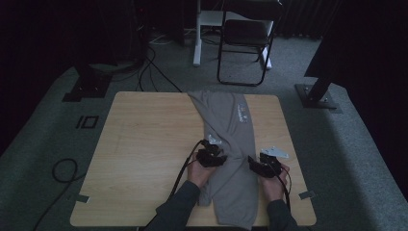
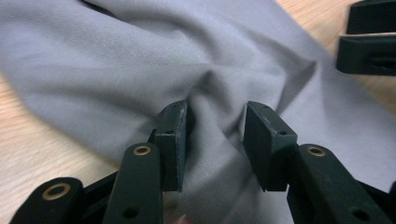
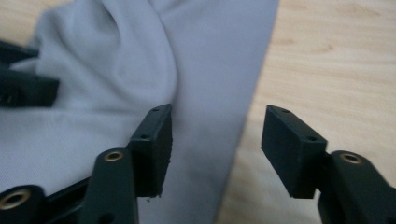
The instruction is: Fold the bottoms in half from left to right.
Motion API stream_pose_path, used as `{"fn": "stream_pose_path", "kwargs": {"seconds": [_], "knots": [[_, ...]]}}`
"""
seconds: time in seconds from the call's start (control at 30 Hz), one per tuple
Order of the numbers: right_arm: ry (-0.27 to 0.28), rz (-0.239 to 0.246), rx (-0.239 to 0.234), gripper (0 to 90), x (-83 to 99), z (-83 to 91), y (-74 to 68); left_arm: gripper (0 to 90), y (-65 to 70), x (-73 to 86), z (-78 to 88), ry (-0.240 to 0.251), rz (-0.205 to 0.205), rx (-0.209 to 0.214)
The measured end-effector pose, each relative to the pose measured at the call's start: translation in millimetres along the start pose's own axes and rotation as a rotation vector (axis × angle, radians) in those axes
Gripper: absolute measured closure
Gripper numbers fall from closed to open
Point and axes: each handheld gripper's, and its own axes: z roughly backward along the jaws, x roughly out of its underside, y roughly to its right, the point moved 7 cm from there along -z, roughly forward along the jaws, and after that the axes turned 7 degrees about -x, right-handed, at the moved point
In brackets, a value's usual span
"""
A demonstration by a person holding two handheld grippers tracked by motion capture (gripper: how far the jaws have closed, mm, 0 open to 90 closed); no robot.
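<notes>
grey trousers (image 1: 231, 144) lie rumpled and unfolded down the wooden surface (image 1: 144, 144), left tongs (image 1: 212, 157) parted around a raised crease, right tongs (image 1: 265, 165) parted astride the fabric edge, folding barely begun.

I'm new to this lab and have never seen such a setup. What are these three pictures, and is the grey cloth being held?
A person sits at a wooden table with a hand-held gripper in each hand: the left hand-held gripper and the right hand-held gripper. One picture looks down from above; the other two come from cameras riding on each tool, looking along its black jaws. A grey garment lies across the table. Both tools' jaws stand apart over the cloth, the right one straddling its edge, so nothing is pinched.
</notes>
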Motion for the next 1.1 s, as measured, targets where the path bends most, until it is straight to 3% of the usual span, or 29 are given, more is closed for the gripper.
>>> {"fn": "stream_pose_path", "kwargs": {"seconds": [0.07, 0.17, 0.43, 0.53, 0.57, 0.73, 0.8, 0.9, 1.1], "knots": [[0.001, 0.005, -0.028, 52.0, -6.7, -4.8, -4.9, 59.9, -4.0, 0.7, 13.7, 0.032, 0.012, 0.001], [-0.004, 0.002, -0.061, 55.4, -13.8, -11.9, -11.0, 59.9, -11.5, 6.6, 26.3, 0.042, 0.038, 0.009], [-0.056, -0.003, -0.088, 57.7, -14.8, -26.2, -16.1, 55.8, -30.6, 44.7, 51.7, 0.042, 0.110, 0.022], [-0.067, -0.009, -0.086, 58.4, -13.5, -27.8, -15.1, 54.4, -34.1, 51.9, 56.0, 0.031, 0.099, 0.018], [-0.070, -0.008, -0.088, 59.5, -13.1, -28.3, -14.7, 54.4, -34.2, 59.6, 58.8, 0.011, 0.074, 0.023], [-0.097, -0.003, -0.097, 64.8, -9.3, -32.2, -17.0, 53.5, -27.8, 72.0, 58.3, -0.024, 0.043, 0.035], [-0.113, 0.005, -0.106, 70.7, -7.1, -34.2, -18.8, 63.5, -25.8, 72.1, 57.6, -0.041, 0.043, 0.032], [-0.117, 0.030, -0.114, 86.1, -6.9, -33.2, -22.5, 88.1, -17.9, 69.2, 59.6, -0.037, 0.022, 0.052], [-0.074, 0.042, -0.130, 89.8, -14.4, -21.5, -23.6, 89.7, 9.9, 49.8, 80.5, 0.024, -0.032, 0.129]]}}
